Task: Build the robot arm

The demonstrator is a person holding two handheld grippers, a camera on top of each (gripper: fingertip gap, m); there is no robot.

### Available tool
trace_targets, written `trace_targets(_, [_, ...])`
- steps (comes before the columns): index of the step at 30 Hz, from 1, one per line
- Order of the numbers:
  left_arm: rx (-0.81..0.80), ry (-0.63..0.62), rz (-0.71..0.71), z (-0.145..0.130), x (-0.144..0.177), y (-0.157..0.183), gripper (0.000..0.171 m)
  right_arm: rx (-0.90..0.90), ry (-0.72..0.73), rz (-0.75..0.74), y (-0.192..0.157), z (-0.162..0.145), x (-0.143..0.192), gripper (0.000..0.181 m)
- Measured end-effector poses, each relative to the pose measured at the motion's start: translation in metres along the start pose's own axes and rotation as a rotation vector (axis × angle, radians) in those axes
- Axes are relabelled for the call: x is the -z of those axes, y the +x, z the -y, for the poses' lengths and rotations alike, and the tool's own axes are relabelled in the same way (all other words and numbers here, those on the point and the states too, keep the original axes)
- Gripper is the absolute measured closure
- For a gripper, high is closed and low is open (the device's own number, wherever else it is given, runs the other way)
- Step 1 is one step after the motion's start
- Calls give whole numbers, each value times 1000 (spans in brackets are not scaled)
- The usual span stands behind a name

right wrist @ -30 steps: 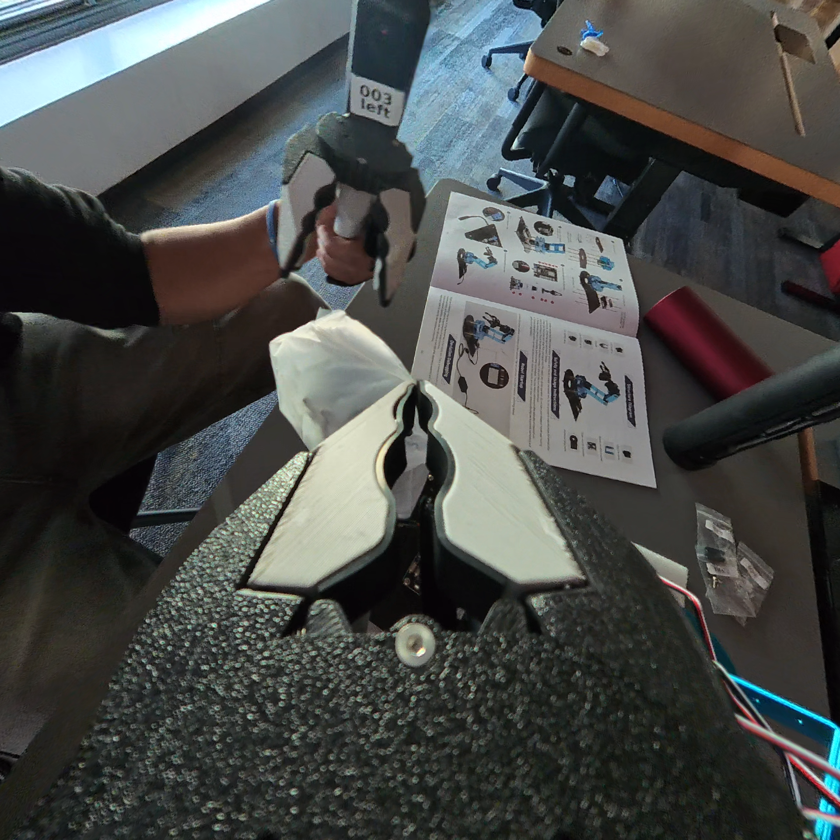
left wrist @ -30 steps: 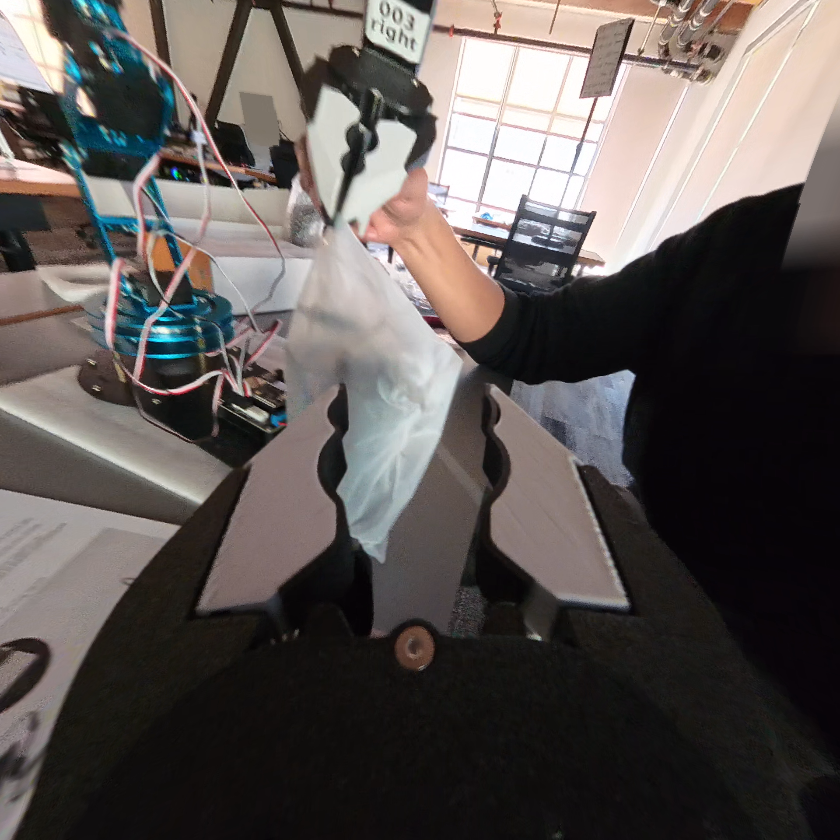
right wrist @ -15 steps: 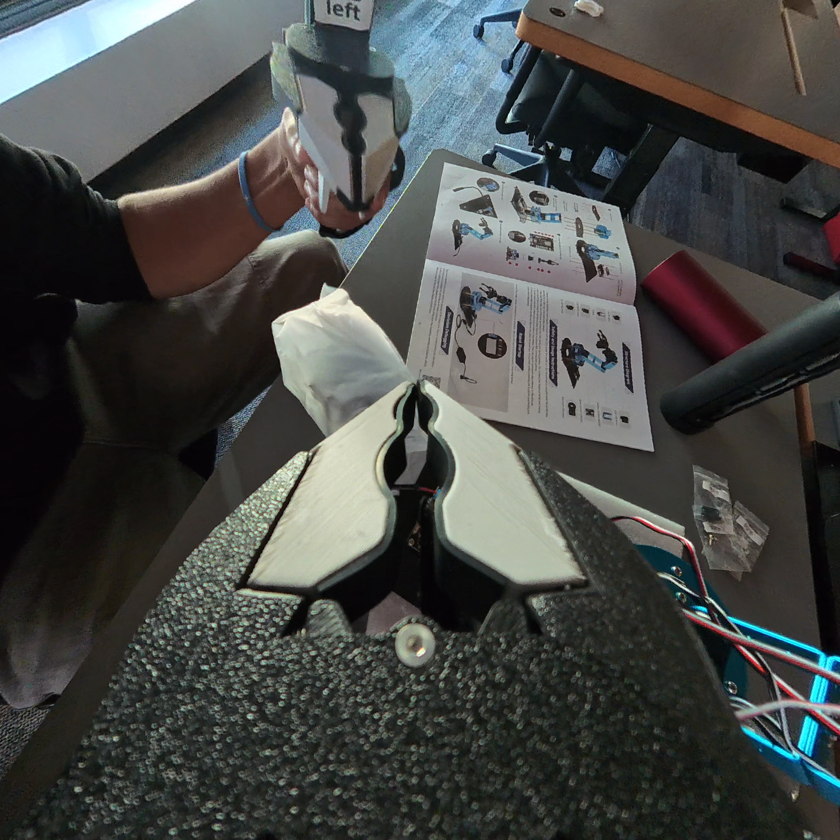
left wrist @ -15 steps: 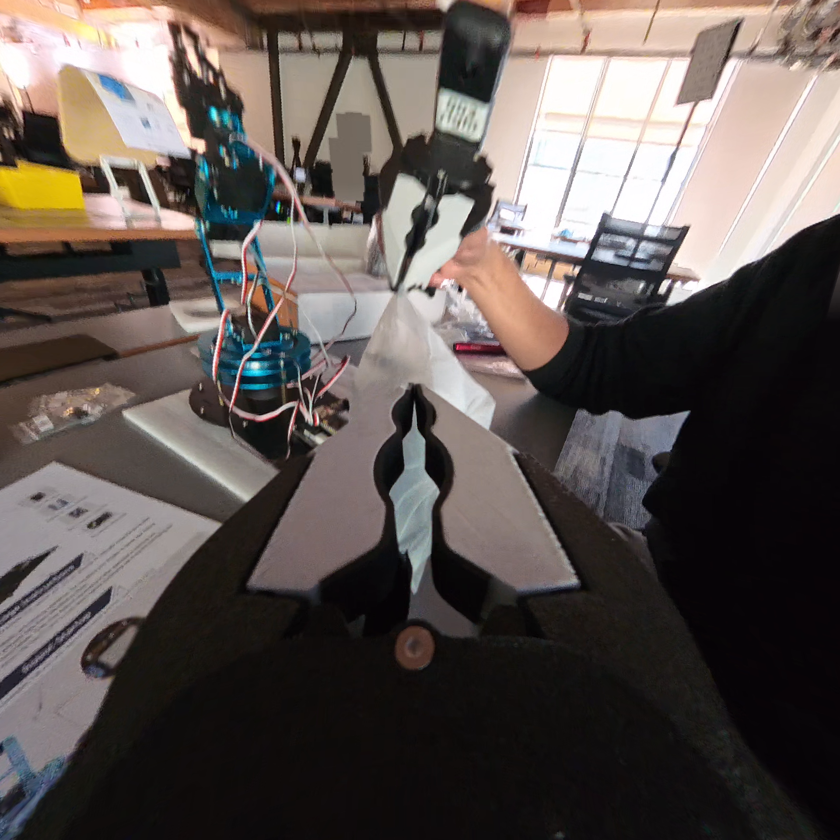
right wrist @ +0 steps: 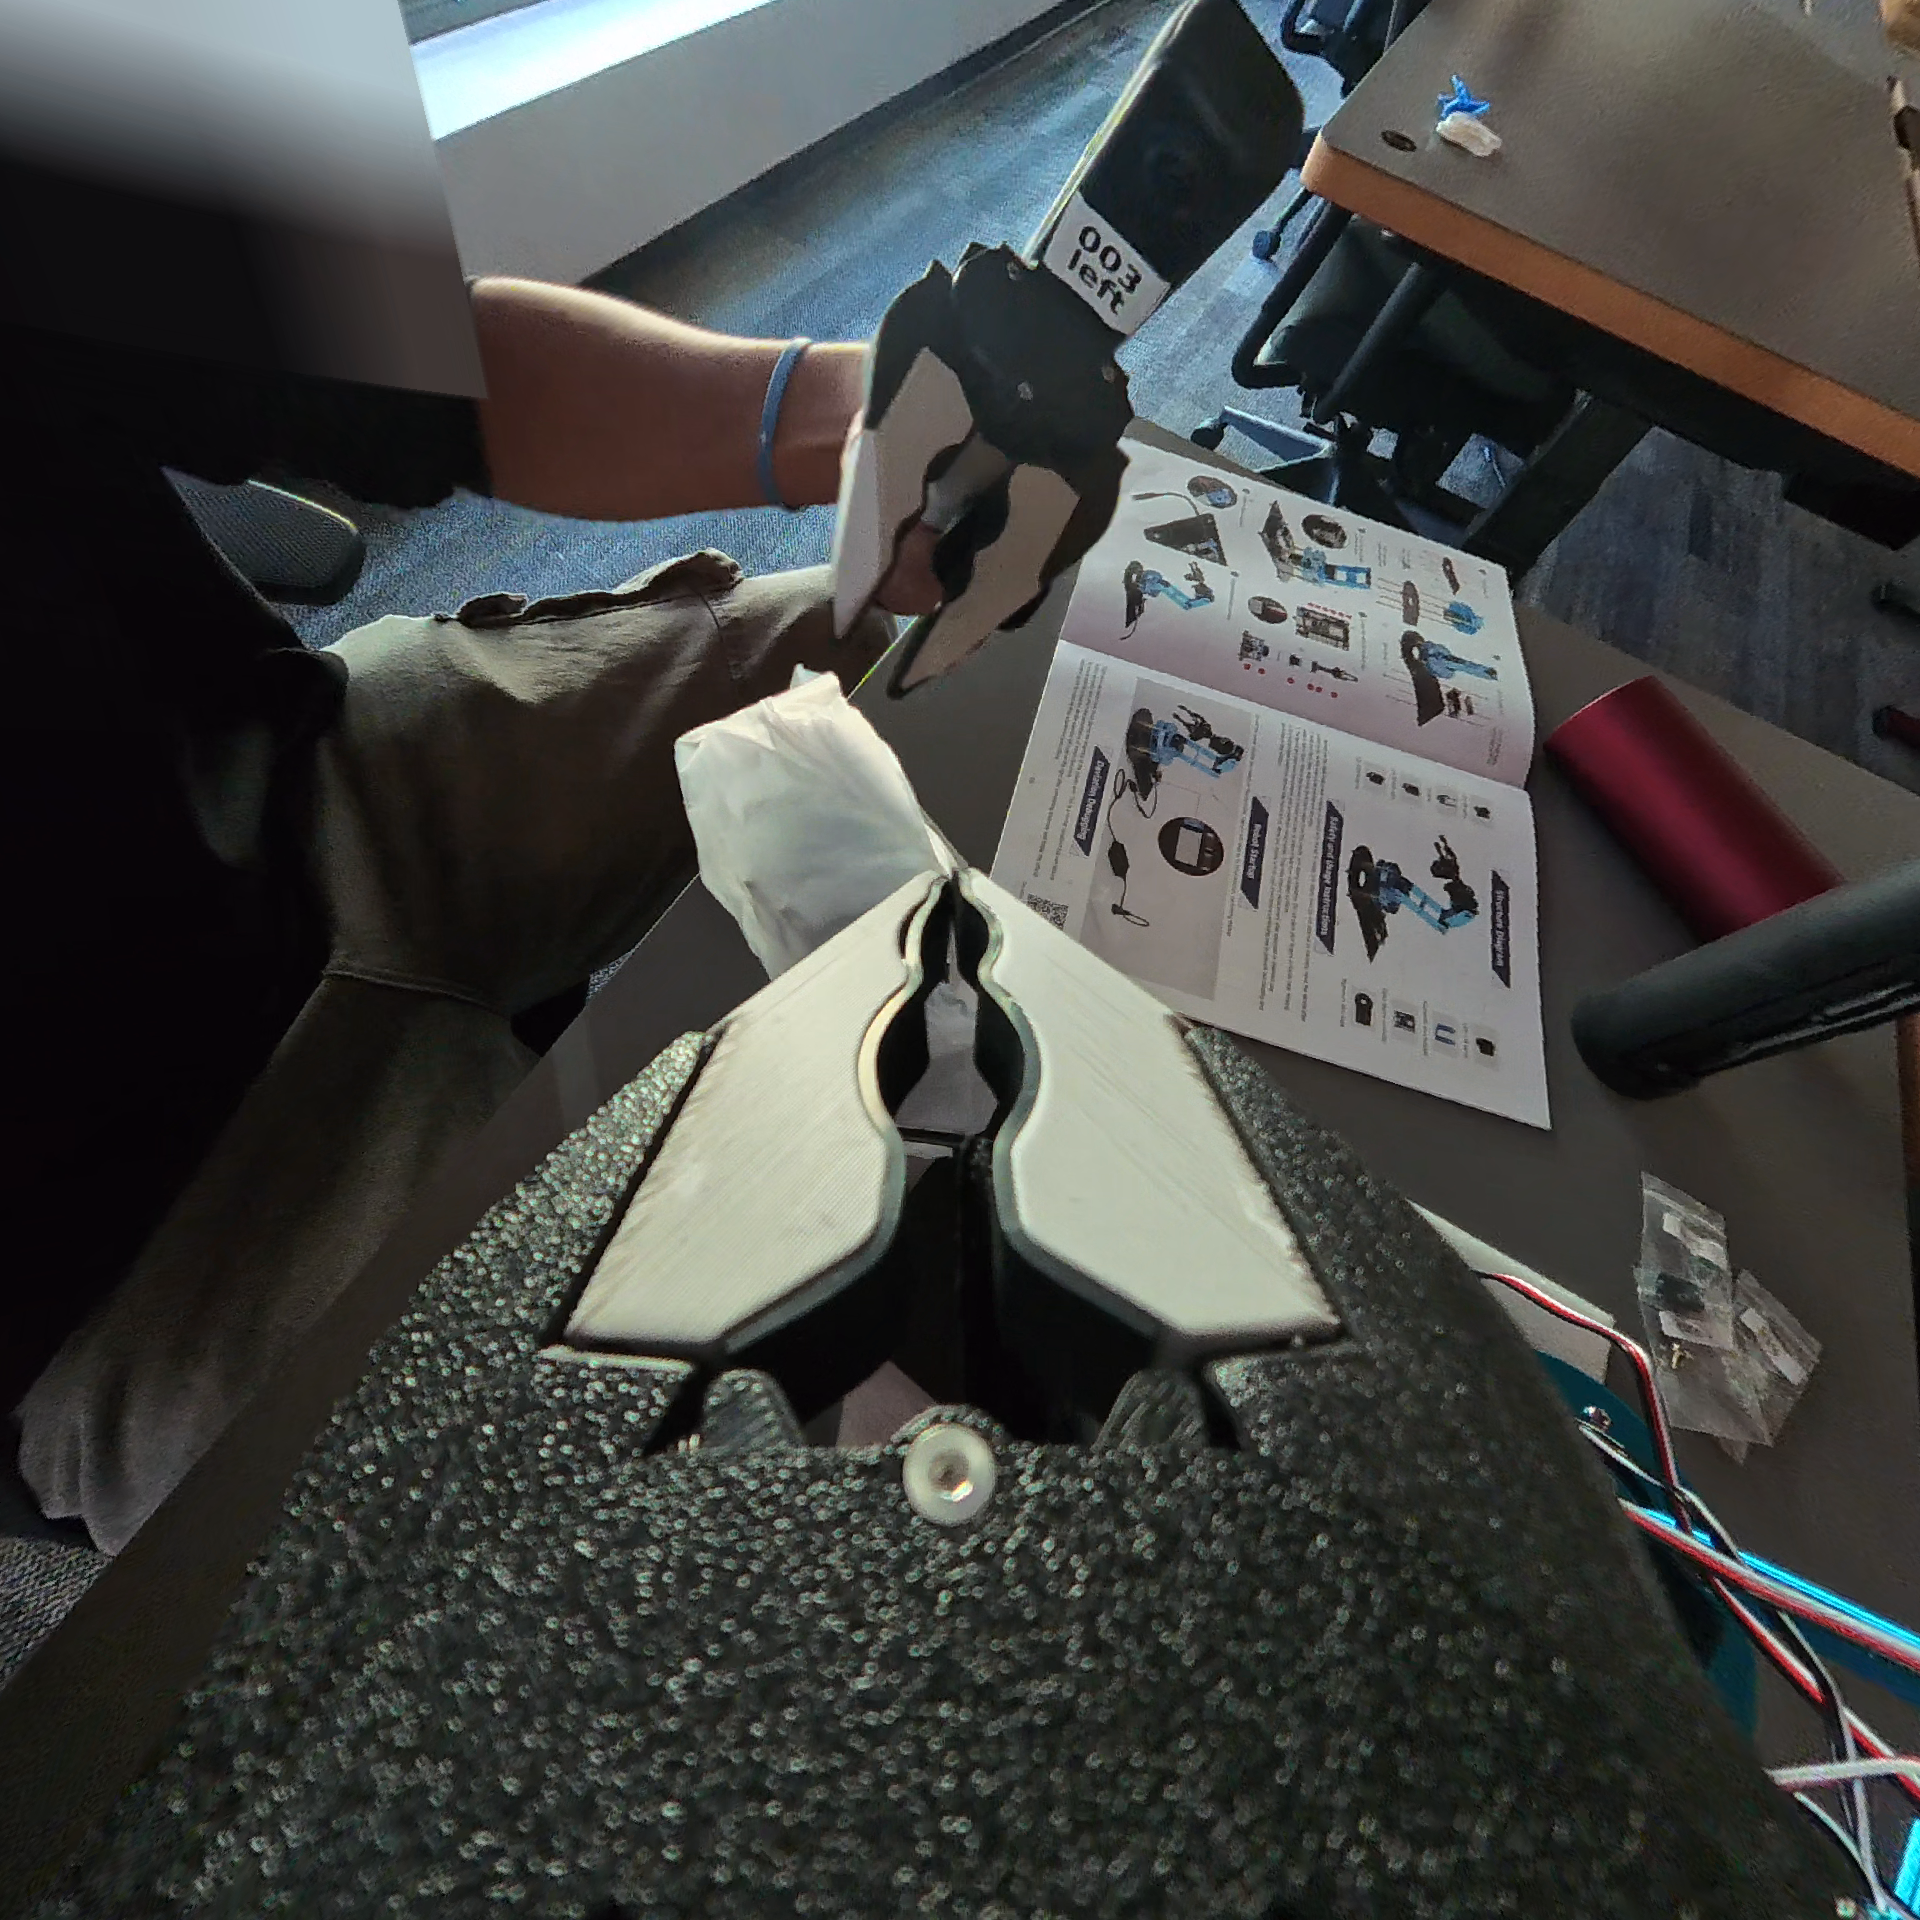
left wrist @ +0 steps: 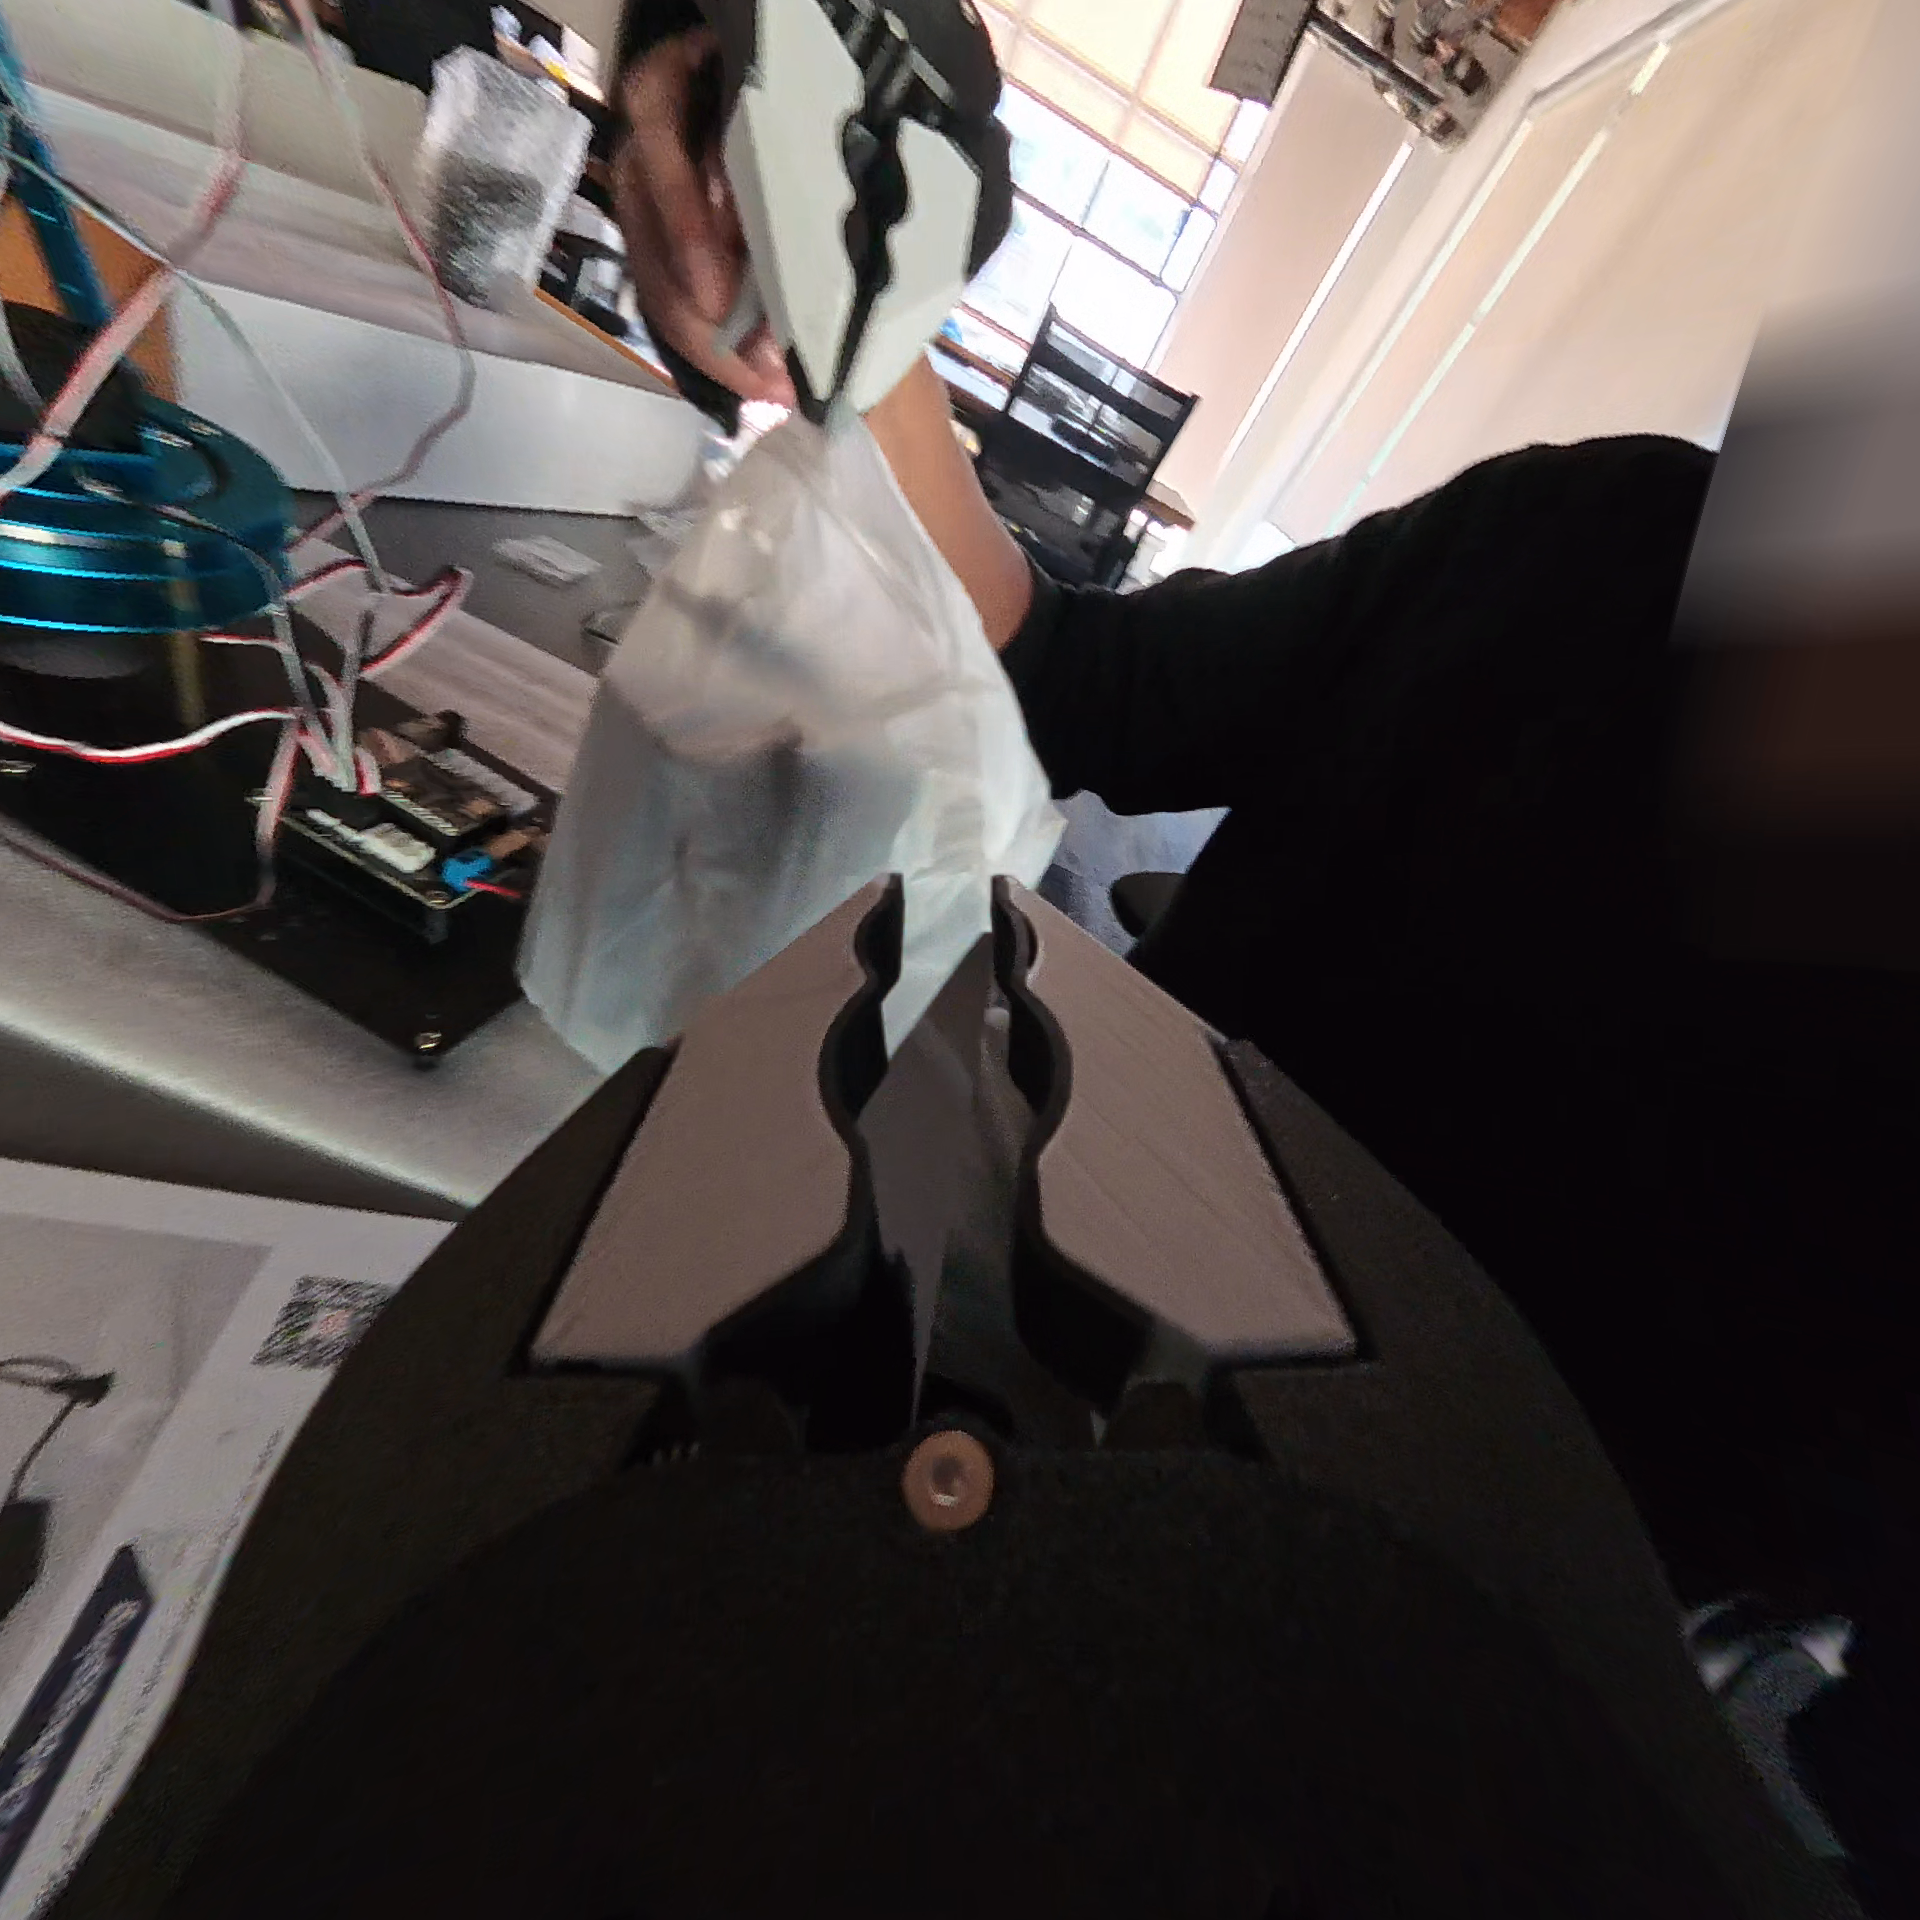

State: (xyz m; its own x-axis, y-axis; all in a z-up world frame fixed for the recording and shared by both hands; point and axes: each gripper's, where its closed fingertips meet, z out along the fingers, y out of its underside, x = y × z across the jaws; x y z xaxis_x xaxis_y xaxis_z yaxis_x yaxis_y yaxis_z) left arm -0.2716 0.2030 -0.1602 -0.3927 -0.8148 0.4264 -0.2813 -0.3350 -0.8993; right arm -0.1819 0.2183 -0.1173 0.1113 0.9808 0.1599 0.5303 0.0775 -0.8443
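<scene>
Parting again, left gripper (left wrist: 943, 894) fingers (left wrist: 774, 1122) around white bag (left wrist: 800, 707)

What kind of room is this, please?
Probably an office or workshop used for robotics. A grey desk carries a small blue robot arm kit with loose wires and an open instruction booklet, and office chairs stand on carpet nearby.

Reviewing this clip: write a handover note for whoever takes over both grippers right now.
Right gripper: shut on the top of the translucent white plastic bag, which hangs from it.
Left gripper: slightly open, with the bag's lower corner between its fingers, not clamped.
On the grey table: open printed instruction booklet, red cylinder, blue metal robot-arm kit with wires.
</scene>
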Motion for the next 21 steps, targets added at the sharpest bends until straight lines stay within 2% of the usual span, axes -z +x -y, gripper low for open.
trace_targets(4, [-13, -38, -71, 1, -12, 16, 154, -7, -4, -6, 2, -1, 1, 181])
trace_targets(8, [-68, -74, 16, -4, -24, 11, 149, -5, -26, -33, 6, -5, 3, 181])
trace_targets(9, [-77, -83, 43, -5, -26, 8, 154, -5, -35, -41, 7, -6, 4, 181])
trace_targets(10, [-93, -99, 92, -7, -27, 3, 170, -3, -40, -47, 8, -7, 5, 181])
trace_targets(11, [-113, -108, 136, -6, -27, -2, 171, 0, -47, -50, 8, -8, 5, 181])
trace_targets(16, [-244, -66, 241, 27, -7, 9, 171, -85, -130, 37, -4, -22, 14, 181])
trace_targets(18, [-305, -95, 304, 36, -4, 11, 171, -114, -153, 74, -10, -22, 16, 181])
trace_targets(19, [-333, -116, 322, 37, -5, 11, 171, -115, -151, 70, -10, -17, 17, 179])
trace_targets(21, [-368, -139, 332, 40, -11, 14, 171, -96, -30, 63, -10, 16, 16, 162])
